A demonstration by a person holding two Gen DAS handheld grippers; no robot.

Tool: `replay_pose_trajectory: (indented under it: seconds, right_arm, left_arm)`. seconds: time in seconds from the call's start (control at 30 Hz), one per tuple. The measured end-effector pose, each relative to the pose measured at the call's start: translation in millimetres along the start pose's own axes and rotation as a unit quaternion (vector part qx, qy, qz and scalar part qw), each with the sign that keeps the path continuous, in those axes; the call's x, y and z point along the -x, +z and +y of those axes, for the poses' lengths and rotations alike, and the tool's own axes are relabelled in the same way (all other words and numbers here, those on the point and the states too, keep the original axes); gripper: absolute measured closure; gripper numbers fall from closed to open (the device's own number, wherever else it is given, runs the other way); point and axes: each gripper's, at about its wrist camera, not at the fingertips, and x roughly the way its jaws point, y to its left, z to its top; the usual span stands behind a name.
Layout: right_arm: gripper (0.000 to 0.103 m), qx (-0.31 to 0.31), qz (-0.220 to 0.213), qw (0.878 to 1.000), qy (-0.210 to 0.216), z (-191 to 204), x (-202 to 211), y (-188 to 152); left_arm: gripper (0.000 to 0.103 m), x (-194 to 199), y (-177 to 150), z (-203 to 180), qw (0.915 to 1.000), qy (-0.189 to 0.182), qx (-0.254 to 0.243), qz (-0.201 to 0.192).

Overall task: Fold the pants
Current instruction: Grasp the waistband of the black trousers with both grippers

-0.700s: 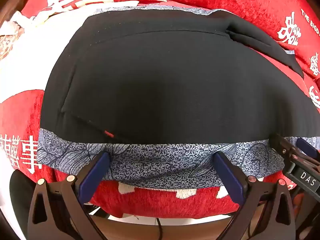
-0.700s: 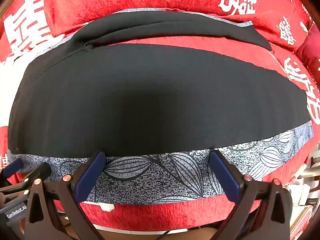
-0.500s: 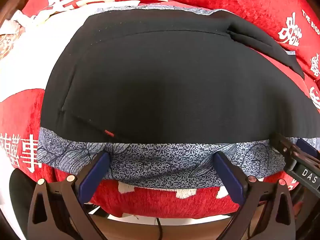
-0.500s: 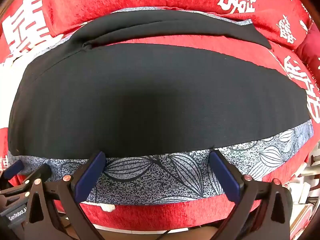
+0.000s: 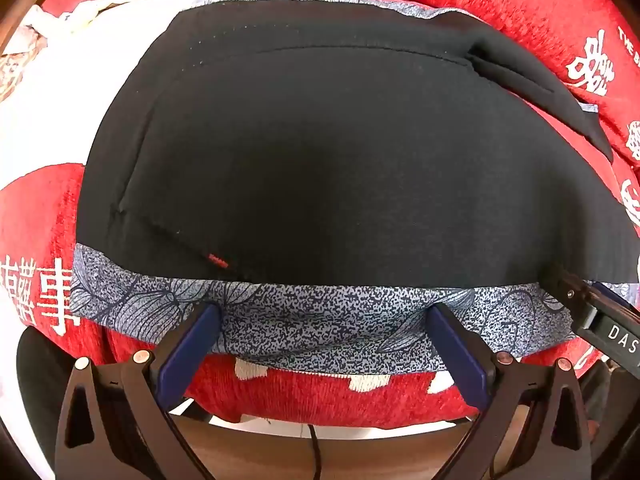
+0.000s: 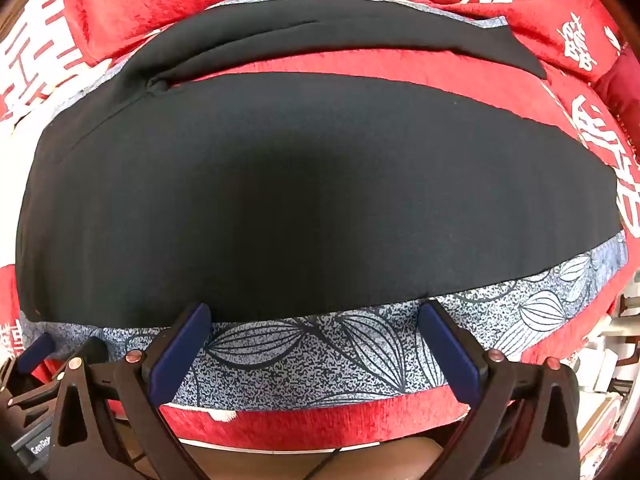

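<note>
Two grippers, both mine, hang over the black pants (image 5: pixel 340 168): my left gripper (image 5: pixel 324 320) and my right gripper (image 6: pixel 316 316) stand spread wide, grasping nothing. The pants lie flat just ahead of my fingertips on a grey leaf-print cloth (image 6: pixel 320 356) (spread over a red blanket (image 5: pixel 320 400)), the other leg lying further beyond.

Red cover (image 5: pixel 320 396) (white characters), leaf-print cloth (image 6: pixel 320 356)
</note>
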Motion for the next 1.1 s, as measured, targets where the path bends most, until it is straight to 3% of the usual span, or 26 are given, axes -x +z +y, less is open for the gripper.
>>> replay_pose_trajectory:
  seconds: [0.6, 0.87, 1.0, 1.1]
  right_arm:
    - [0.0, 0.007, 0.013, 1.0, 0.002, 13.2, -4.5, 3.6]
    - [0.0, 0.009, -0.007, 1.0, 0.004, 16.3, 1.6, -11.7]
    - [0.0, 0.011, -0.037, 0.999, 0.001, 25.5, 7.9, -36.7]
    - [0.0, 0.017, -0.036, 0.999, -0.007, 41.5, 14.1, -55.0]
  left_arm:
    - [0.0, -7.1, 0.0, 4.7, 0.9999, 0.0, 0.002, 0.011]
    - [0.0, -4.0, -3.0, 5.8, 1.0, 0.0, 0.005, 0.006]
    - [0.0, -0.6, -0.1, 3.5, 1.0, 0.002, -0.004, 0.008]
    - [0.0, 3.5, 1.6, 1.2, 0.9999, 0.001, -0.013, 0.01]
